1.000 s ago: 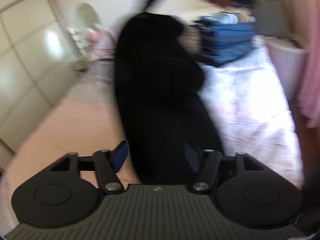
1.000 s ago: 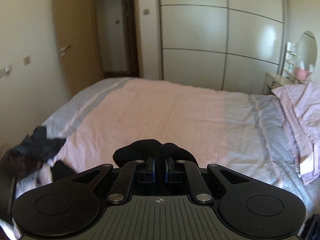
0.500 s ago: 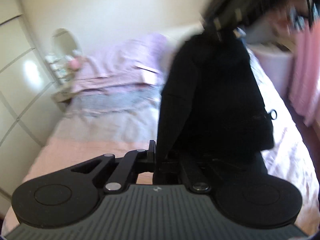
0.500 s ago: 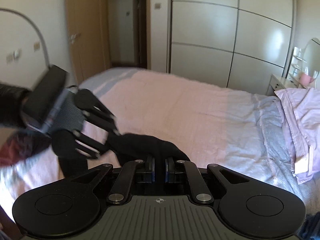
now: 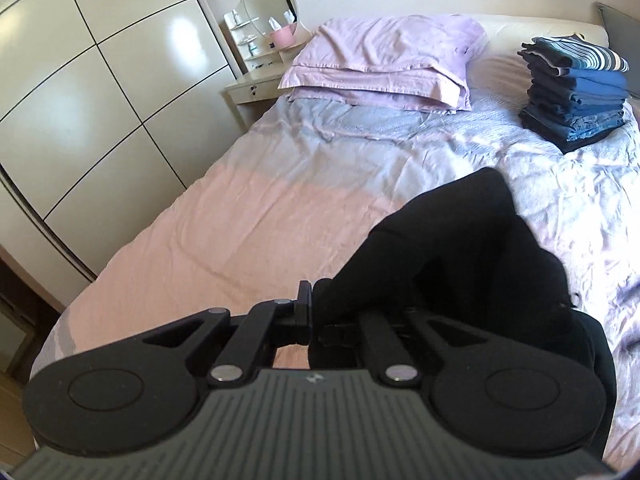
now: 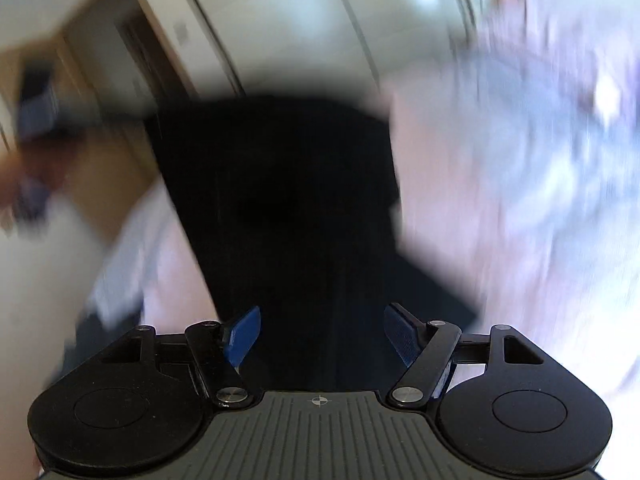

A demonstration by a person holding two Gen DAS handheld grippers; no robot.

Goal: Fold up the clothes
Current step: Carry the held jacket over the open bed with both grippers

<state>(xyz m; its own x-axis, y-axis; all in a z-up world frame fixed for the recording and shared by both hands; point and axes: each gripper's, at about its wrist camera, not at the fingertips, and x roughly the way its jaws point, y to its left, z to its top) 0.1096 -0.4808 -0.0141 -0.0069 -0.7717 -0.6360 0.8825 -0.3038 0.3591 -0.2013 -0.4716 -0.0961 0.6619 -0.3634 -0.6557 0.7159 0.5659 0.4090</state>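
A black garment (image 5: pixel 460 248) hangs bunched in front of my left gripper (image 5: pixel 316 312), which is shut on its near edge; the cloth drapes over the right finger and hides it. Below it lies the bed (image 5: pixel 248 216) with a pink and lilac sheet. In the blurred right wrist view the same black garment (image 6: pixel 280 200) fills the middle. My right gripper (image 6: pixel 322 334) has its jaws opening wide, blue pads (image 6: pixel 242 334) apart, and the cloth sits between and beyond them without either pad pressing on it.
A stack of folded blue and dark clothes (image 5: pixel 576 92) sits at the bed's far right, near the lilac pillows (image 5: pixel 384 60). A white wardrobe (image 5: pixel 80 92) lines the left side, with a bedside table and round mirror (image 5: pixel 264 4) beyond.
My left gripper closed on the black garment and lifted away with it. My right gripper, shut on the garment before, has dropped fast, rolled and spread its jaws, letting the cloth go.
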